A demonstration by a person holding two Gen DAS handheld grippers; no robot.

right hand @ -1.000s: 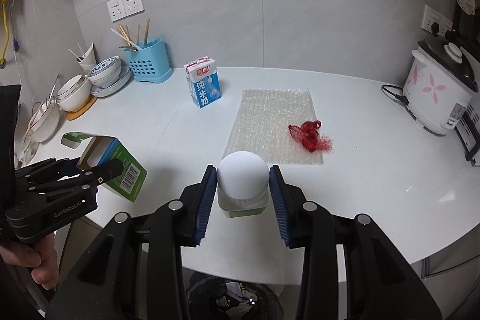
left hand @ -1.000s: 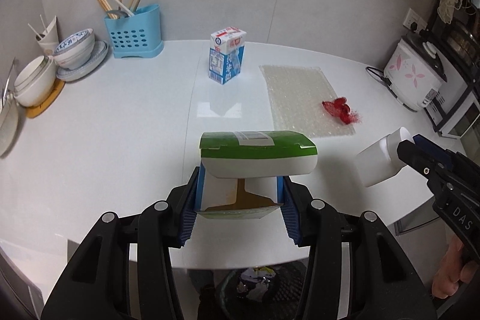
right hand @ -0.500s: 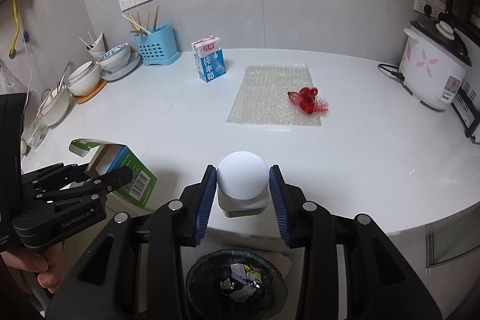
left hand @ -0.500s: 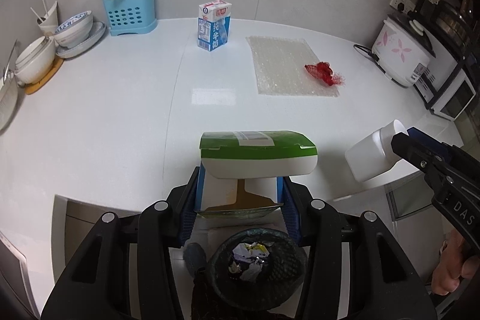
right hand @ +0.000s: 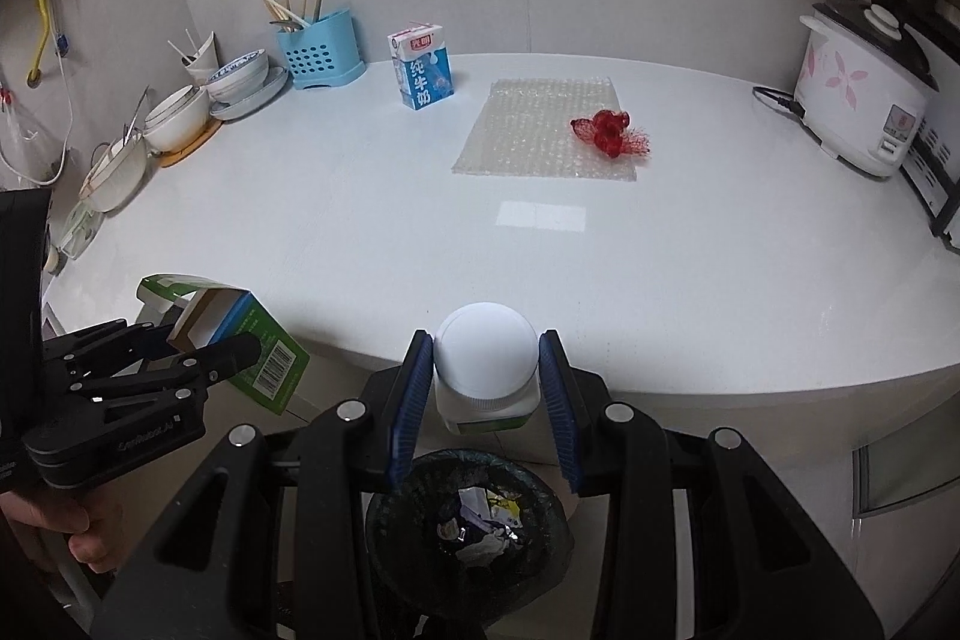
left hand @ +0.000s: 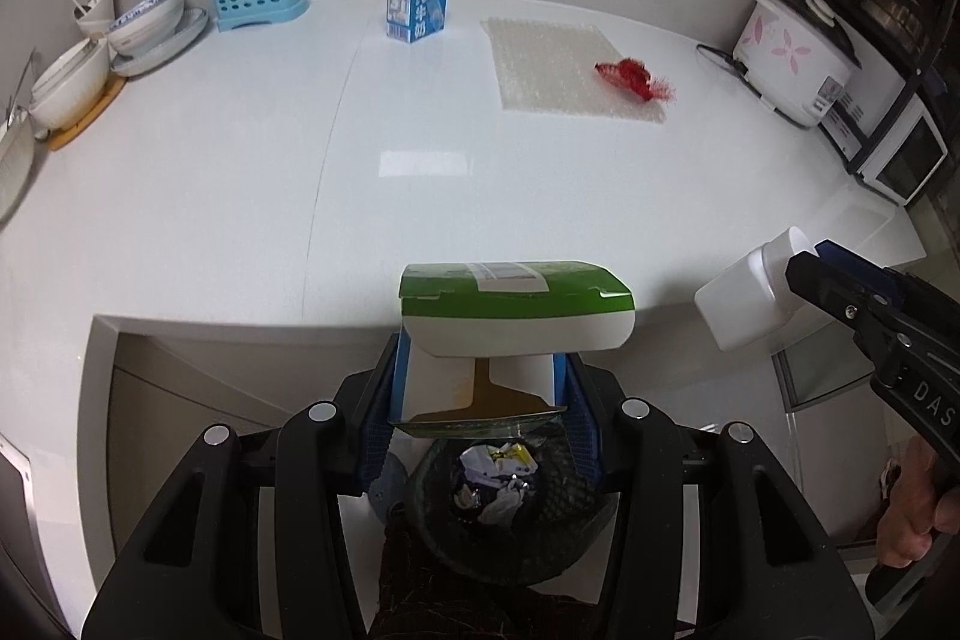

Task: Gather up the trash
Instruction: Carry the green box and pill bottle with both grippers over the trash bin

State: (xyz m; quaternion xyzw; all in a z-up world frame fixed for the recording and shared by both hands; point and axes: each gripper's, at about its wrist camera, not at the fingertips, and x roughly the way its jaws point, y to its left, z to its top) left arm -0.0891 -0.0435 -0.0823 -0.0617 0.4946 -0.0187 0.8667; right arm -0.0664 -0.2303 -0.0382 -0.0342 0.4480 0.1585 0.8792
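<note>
White counter [right hand: 420, 220]: milk carton [right hand: 421, 65], bubble wrap [right hand: 543, 128] under red net [right hand: 611, 133], rice cooker [right hand: 858, 100], bowls [right hand: 237, 79], utensil caddy [right hand: 321, 49].

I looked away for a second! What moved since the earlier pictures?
Both hand-held grippers pulled back off the counter toward the bin, which is now below them. The left hand-held gripper still grips the green box, and the right hand-held gripper still grips the white bottle. Nothing was dropped. The milk carton, bubble wrap and red net stayed put.

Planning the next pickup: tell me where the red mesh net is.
The red mesh net lies on the right edge of the bubble wrap sheet, between the milk carton and the rice cooker.
</note>
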